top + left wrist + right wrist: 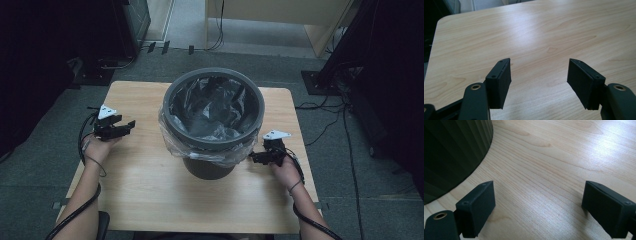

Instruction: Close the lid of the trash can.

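Left gripper (pixel 129 124): jaws spread wide, nothing between them, bare wood grain under the pads (pixel 501 82). Held low over the left part of the wooden table (pixel 145 190), well apart from the bin, jaws aimed toward it.

Right gripper (pixel 254 157): jaws likewise apart and empty. It sits at the table's right side, just beside the lower right of the waste bin (pixel 212 117); in the right gripper view the bin's dark ribbed wall (pixel 451 152) stands near the left jaw, not touching.

Waste bin: dark grey, round, upright at the table's centre. A black bag liner (pixel 210 107) lies crumpled inside; a clear plastic bag (pixel 220 150) is folded over the rim and hangs down outside.
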Demonstrator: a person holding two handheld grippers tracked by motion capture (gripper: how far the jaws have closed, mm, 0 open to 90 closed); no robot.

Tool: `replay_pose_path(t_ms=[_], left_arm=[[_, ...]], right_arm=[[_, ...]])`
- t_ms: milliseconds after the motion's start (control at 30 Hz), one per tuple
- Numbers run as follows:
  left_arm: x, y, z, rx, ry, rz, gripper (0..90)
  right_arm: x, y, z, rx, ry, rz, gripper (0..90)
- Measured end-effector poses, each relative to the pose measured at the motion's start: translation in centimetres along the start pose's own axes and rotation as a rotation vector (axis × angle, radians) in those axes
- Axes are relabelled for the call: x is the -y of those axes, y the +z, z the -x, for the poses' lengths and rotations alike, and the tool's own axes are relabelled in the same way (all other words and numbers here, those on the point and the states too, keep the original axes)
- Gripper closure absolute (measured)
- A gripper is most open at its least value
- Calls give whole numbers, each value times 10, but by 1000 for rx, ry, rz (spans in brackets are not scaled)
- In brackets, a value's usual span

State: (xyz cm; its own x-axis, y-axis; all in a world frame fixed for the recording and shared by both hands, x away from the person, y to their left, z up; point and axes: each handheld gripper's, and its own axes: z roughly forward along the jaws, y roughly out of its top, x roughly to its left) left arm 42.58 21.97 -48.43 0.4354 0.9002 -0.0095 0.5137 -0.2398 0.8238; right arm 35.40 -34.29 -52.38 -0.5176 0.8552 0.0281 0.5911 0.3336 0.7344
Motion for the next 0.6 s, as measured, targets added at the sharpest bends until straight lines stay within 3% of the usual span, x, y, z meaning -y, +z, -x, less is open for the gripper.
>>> replay_pose_path(t_ms=[600], left_arm=[[21, 11, -3, -7, 1, -78, 345]], right_arm=[[0, 0, 0, 0, 0, 0, 108]])
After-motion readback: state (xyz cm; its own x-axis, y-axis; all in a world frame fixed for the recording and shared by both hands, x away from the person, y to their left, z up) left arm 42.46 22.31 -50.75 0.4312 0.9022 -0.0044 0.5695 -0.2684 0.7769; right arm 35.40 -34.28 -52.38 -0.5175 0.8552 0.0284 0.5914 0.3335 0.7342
